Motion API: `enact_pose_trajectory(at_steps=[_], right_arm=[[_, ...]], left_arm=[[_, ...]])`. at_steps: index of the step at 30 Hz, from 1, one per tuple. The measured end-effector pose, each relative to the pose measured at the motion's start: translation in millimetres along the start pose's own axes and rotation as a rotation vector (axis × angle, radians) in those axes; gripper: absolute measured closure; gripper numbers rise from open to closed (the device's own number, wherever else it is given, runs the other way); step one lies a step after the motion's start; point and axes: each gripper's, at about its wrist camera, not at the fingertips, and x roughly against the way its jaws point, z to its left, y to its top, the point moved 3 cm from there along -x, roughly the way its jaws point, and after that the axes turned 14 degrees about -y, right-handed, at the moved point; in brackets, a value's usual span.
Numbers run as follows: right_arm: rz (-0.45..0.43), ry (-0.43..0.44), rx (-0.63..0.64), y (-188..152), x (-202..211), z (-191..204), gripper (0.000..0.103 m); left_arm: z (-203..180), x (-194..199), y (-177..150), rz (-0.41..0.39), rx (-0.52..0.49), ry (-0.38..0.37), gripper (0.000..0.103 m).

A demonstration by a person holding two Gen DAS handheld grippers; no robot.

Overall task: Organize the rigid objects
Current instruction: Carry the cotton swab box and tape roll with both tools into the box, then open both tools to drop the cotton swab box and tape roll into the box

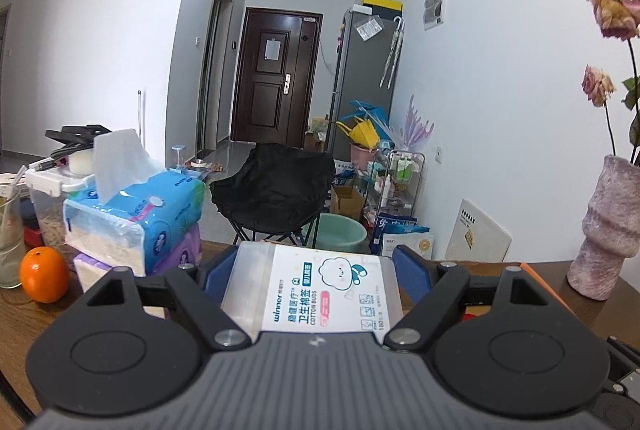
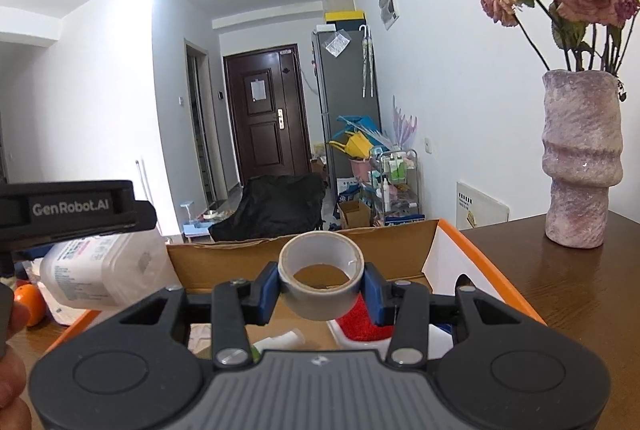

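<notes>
A: What is the largest thing in the right wrist view?

B: The brown wooden bench (image 2: pixel 560 270), at the lower right of the frame. On it, in the middle, stands an open cardboard box with an orange rim (image 2: pixel 472 250). At the right edge stands a mottled pink stone-like vase (image 2: pixel 582 158) with dried roses.

A: And in the left wrist view?

B: The same bench at the lower left. There lies a blue plastic pack of tissues (image 1: pixel 140 218) on top of a purple pack, in the middle left of the frame. Just beside them, lower left, is a round orange fruit (image 1: pixel 44 274), and near it a clear glass jar (image 1: pixel 10 230) at the left edge.

A: How is the left tool?

B: The left tool (image 1: pixel 308 270) stands wide and its blue pads are clamped on a clear rectangular plastic box of cotton buds with a white label (image 1: pixel 316 286), at the lower centre. In the right wrist view the same box shows at the middle left.

A: And the right tool?

B: The right tool (image 2: pixel 322 288) is pressed on both sides of a grey roll of adhesive tape (image 2: pixel 322 270), lower centre of the frame. The roll lies flat, its hole facing up, above the open box, in front of the cardboard back wall.
</notes>
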Motion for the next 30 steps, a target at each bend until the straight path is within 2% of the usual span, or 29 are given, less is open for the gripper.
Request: enact_pose_trajectory(at_steps=[7,8,9,10,11,12,13,14,16,22,30], right_arm=[[0.030,0.005,0.021,-2.0,0.8,2.4,0.060],[0.035,0.006,0.022,-1.8,1.0,1.8,0.059],[0.043,0.006,0.025,-1.0,0.6,0.8,0.059],[0.050,0.005,0.024,-0.7,0.8,-0.2,0.055],[0.056,0.003,0.024,-0.2,0.8,-1.5,0.041],[0.059,-0.002,0.021,0.5,1.2,-3.1,0.031],[0.055,-0.009,0.015,1.1,2.8,-4.7,0.016],[0.044,-0.018,0.006,2.1,4.8,-6.8,0.008],[0.023,-0.026,-0.002,4.0,8.5,-9.3,0.002],[0.017,-0.035,-0.008,7.0,10.7,-12.4,0.000],[-0.013,-0.047,0.010,14.0,31.2,-19.0,0.000]], left_arm=[[2.3,-7.5,-4.6,0.048,0.001,-0.002,0.019],[2.5,-6.6,-4.5,0.047,-0.004,0.003,0.018],[2.9,-4.9,-3.8,0.042,-0.008,0.007,0.012],[2.9,-3.3,-2.6,0.036,-0.010,0.012,0.007],[3.8,-0.9,-2.0,0.026,-0.010,0.019,0.000],[5.1,2.2,-1.1,0.013,-0.010,0.029,0.000],[6.5,3.3,0.3,0.012,-0.010,0.031,0.000],[8.5,4.1,1.3,0.016,-0.005,0.033,0.000],[14.1,5.3,1.9,0.028,0.012,0.044,0.000],[26.8,9.8,4.3,0.032,0.055,0.056,0.000],[25.1,34.6,8.4,0.023,0.044,0.081,0.000]])
